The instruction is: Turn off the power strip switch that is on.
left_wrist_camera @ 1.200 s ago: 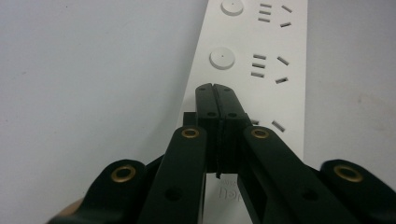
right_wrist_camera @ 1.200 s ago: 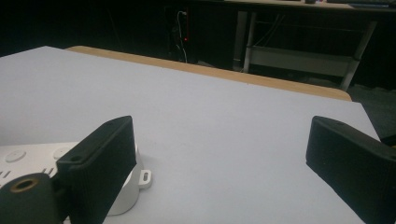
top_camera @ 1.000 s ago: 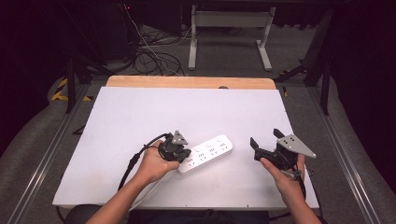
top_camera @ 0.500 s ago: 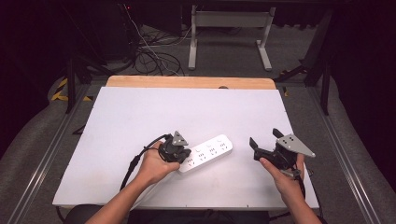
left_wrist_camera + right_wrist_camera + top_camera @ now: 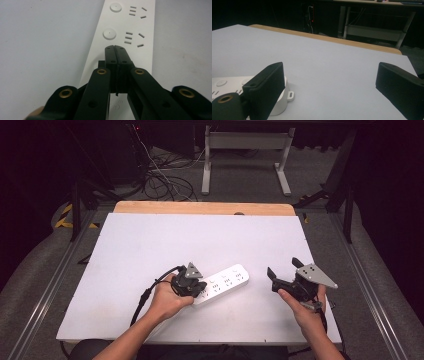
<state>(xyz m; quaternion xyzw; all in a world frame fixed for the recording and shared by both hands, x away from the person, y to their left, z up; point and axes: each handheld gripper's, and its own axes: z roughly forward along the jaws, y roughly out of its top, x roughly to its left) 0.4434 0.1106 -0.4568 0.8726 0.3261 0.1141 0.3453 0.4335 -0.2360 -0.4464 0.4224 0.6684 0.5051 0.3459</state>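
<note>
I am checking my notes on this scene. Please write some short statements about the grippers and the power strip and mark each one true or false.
1. The left gripper has its jaws closed together. True.
2. The power strip is white and lies flat on the table. True.
3. The right gripper is clamped on the power strip. False: its jaws stand wide open, apart from the strip, to its right in the high view.
4. The left gripper hovers far from the strip. False: its closed tips are over the strip's top face, near the round buttons.
</note>
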